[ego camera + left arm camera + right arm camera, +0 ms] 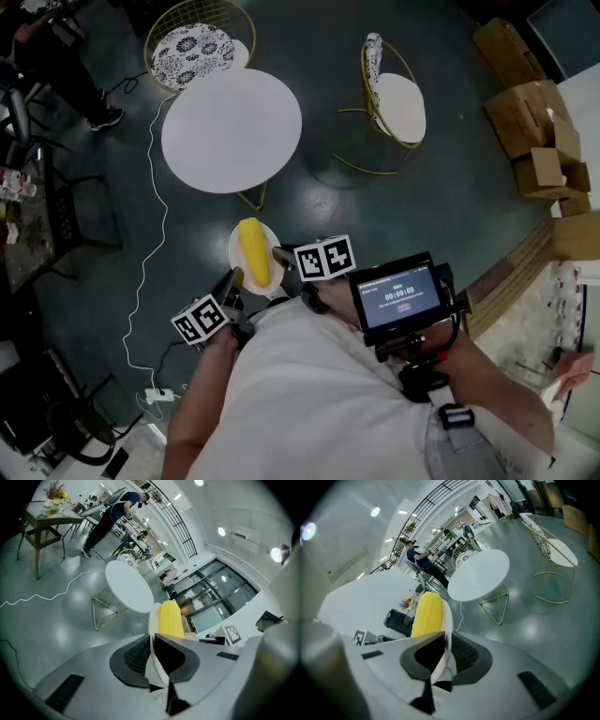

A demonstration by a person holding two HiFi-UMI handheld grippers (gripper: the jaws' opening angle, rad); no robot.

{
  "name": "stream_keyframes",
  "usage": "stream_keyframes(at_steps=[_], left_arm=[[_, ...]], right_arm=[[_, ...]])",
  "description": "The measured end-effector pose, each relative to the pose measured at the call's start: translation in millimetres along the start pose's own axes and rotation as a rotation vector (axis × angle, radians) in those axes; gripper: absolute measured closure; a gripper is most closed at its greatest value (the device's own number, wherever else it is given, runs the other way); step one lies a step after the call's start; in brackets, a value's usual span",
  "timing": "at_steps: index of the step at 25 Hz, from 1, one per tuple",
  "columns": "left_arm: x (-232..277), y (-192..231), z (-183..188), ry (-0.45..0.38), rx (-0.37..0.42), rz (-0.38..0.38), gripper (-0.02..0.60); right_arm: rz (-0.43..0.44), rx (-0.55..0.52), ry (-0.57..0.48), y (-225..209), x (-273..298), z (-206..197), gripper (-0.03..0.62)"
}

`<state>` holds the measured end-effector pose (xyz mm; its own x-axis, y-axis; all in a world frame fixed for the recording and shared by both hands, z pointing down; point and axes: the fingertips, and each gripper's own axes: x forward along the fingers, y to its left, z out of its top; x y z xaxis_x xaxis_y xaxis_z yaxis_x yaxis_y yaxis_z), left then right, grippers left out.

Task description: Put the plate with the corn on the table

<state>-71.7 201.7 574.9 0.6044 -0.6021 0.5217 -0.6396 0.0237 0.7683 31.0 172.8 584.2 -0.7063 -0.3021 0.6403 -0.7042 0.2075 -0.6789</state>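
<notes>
Above the floor, short of table (232,130): plate (233,255) with corn (253,251), rim clamped by left gripper (234,278) and right gripper (281,255); setting-down not yet done.

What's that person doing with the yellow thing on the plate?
A person holds up a white plate with a corn cob on it. The left gripper and the right gripper each pinch the plate's rim, on opposite sides. The plate is in the air, not yet on the round white table ahead.
</notes>
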Motion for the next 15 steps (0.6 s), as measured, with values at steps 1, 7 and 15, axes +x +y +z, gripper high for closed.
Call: stream_keyframes(at_steps=[1, 7, 15], left_arm=[[-1.5, -0.9, -2.5, -0.010, -0.004, 0.000, 0.548], [-2.3, 3.2, -3.2, -0.044, -0.016, -0.002, 0.548], [-22.3, -28.1, -64.8, -0.095, -0.013, 0.030, 0.546]], right_arm=[[0.006, -0.005, -0.003, 0.7, -2.1, -1.5, 0.546], [0.034, -0.026, -0.008, 0.4, 3.9, 0.0, 0.546], [0.068, -0.053, 0.008, -2.7, -48.4, -43.5, 0.546]])
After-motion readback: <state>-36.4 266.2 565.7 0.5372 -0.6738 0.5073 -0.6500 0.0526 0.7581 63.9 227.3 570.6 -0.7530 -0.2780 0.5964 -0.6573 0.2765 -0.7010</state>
